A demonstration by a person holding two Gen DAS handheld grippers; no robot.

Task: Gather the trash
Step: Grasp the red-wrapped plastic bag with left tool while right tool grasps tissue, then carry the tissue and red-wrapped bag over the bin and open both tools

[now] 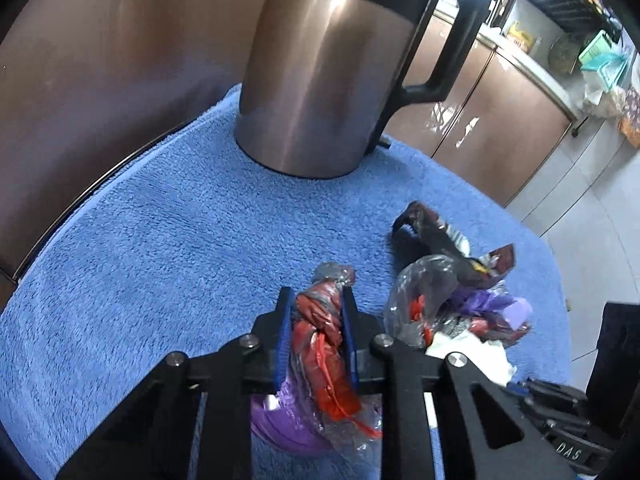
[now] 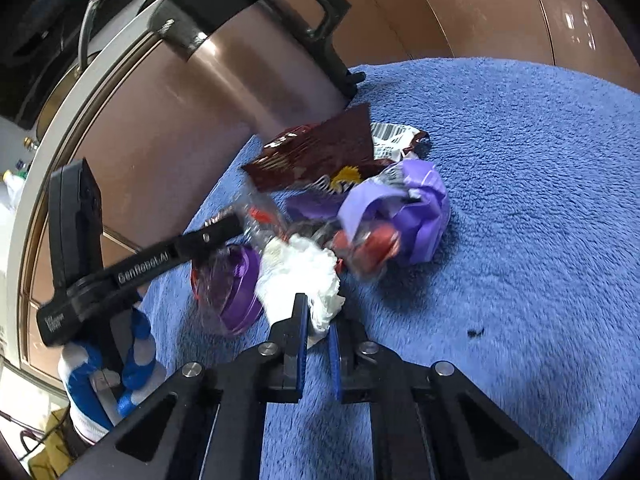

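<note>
My left gripper (image 1: 316, 300) is shut on a twisted clear plastic bag with red and purple trash (image 1: 326, 344), held just above the blue towel (image 1: 160, 260). To its right lies a pile of trash (image 1: 452, 300): a dark red snack wrapper, clear plastic, purple scraps and white tissue. In the right wrist view the same pile shows the wrapper (image 2: 316, 152), purple plastic (image 2: 416, 212) and a white tissue wad (image 2: 300, 276). My right gripper (image 2: 318, 308) is shut on the near edge of the tissue. The left gripper (image 2: 216, 232) reaches in from the left there.
A tall metal jug (image 1: 316, 80) with a black handle stands on the towel behind the trash, also visible in the right wrist view (image 2: 200, 92). Brown cabinet doors (image 1: 480, 120) and a tiled floor lie beyond the table's right edge. A small dark crumb (image 2: 475, 333) lies on the towel.
</note>
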